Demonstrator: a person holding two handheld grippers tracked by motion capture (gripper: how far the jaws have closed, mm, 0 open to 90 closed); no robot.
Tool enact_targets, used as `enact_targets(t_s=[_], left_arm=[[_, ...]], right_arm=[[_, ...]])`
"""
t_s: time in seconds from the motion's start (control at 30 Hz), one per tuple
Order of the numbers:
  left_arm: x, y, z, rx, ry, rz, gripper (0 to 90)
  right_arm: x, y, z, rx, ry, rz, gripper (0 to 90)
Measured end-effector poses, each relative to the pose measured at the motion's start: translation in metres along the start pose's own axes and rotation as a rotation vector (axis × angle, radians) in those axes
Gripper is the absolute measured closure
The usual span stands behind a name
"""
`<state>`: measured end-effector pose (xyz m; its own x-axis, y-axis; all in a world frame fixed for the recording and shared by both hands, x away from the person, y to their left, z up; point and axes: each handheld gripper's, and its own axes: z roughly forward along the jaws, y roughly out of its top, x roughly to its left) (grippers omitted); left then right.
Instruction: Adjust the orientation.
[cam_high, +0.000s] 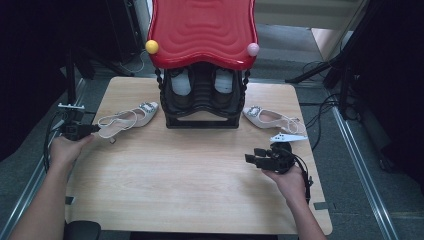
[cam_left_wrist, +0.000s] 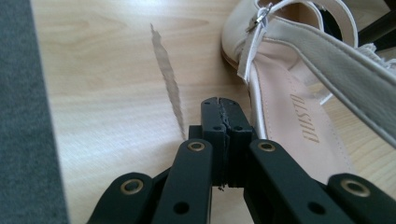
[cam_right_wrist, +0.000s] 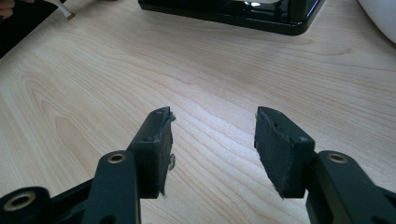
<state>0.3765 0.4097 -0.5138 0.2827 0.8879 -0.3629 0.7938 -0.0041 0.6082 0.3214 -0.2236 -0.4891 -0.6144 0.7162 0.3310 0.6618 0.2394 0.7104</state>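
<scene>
Shoes are what I am working with, two pale ones with sparkly buckles. One shoe (cam_high: 127, 118) is lying on the left side of the table (cam_high: 200, 190), and the other shoe (cam_high: 270, 118) is lying on the right side, each beside the black rack (cam_high: 202, 107) with the red top (cam_high: 202, 30).

My left tongs (cam_high: 92, 129) are pressing together with nothing between them, and their tips are sitting right at the heel end of the left shoe (cam_left_wrist: 299, 93). My right tongs (cam_high: 248, 159) are standing wide apart over bare wood, holding nothing.

I think I am getting ready to pick up the left shoe. Next, I am guessing the left tongs need to open up, slide around the heel strap (cam_left_wrist: 327, 56), and squeeze.

Inside the shoe, gold letters (cam_left_wrist: 306, 119) are showing. They are looking like "DUSTO", but I am not sure of every letter.
</scene>
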Motion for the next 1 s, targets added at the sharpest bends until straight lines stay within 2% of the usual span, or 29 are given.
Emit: enact_targets(t_s=[0.1,0.33,0.47,0.6,0.77,0.83,0.93,1.0], left_arm=[[-0.009,-0.002,0.0,0.01,0.01,-0.032,90.0],[-0.033,-0.005,0.003,-0.005,0.048,-0.04,90.0],[-0.038,-0.008,0.002,-0.03,0.052,-0.062,90.0],[-0.043,-0.011,0.001,-0.03,0.06,-0.072,90.0],[-0.052,-0.013,0.001,-0.043,0.086,-0.077,89.3],[-0.056,-0.014,0.002,-0.038,0.092,-0.065,88.4],[-0.062,-0.014,0.002,-0.055,0.081,-0.09,88.3],[-0.066,-0.013,0.003,-0.049,0.095,-0.077,86.1]], right_arm=[[0.0,0.001,0.001,-0.001,0.002,-0.006,47.6],[0.002,0.002,0.003,0.003,0.006,-0.01,47.5],[0.003,0.003,0.004,0.001,0.006,-0.014,47.5],[0.003,0.004,0.005,0.003,0.008,-0.011,47.4],[0.004,0.004,0.006,0.003,0.009,-0.018,47.3],[0.004,0.005,0.006,0.007,0.01,-0.014,47.3],[0.005,0.005,0.008,0.006,0.011,-0.023,47.2],[0.005,0.005,0.009,0.012,0.011,-0.021,47.2]])
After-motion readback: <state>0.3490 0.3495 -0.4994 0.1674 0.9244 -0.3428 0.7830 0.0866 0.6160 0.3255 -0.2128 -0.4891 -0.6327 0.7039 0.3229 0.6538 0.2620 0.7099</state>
